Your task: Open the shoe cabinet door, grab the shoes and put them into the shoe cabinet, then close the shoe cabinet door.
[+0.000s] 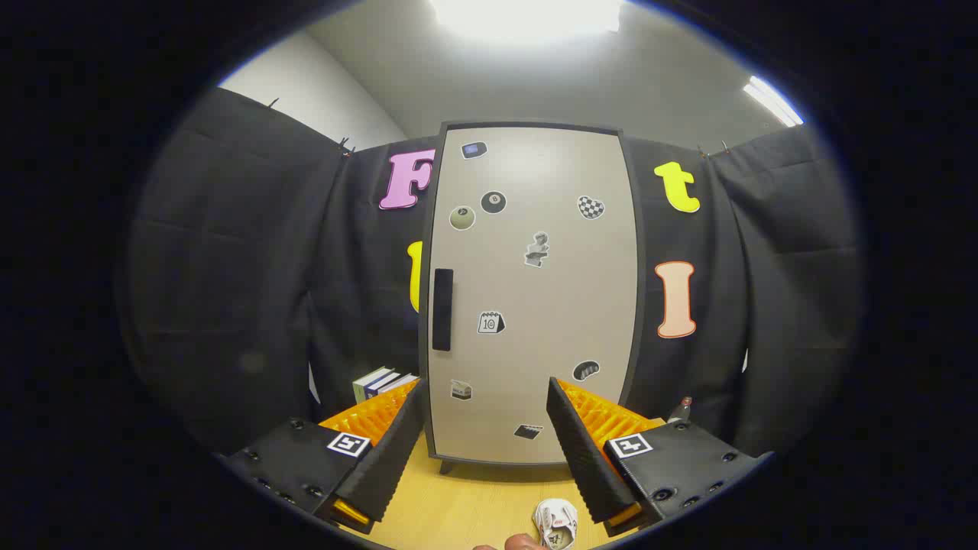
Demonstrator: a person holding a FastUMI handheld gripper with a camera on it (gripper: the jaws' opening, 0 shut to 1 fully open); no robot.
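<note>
The shoe cabinet (pixel 535 290) stands upright on the wooden table (pixel 474 504), straight ahead of my fingers. Its pale door is shut and carries several stickers. A dark vertical handle (pixel 442 309) sits near the door's left edge, above and just right of my left finger. My gripper (pixel 485 393) is open, with its fingers spread wide and nothing between them. A small white shoe (pixel 556 524) lies on the table close to me, low down beside the inner side of my right finger. A fingertip of a person (pixel 522 542) shows just in front of the shoe.
Several books (pixel 382 382) stand left of the cabinet, behind my left finger. A small dark object with a red tip (pixel 681 409) sits right of the cabinet. Black cloth walls close in the table at the back and both sides.
</note>
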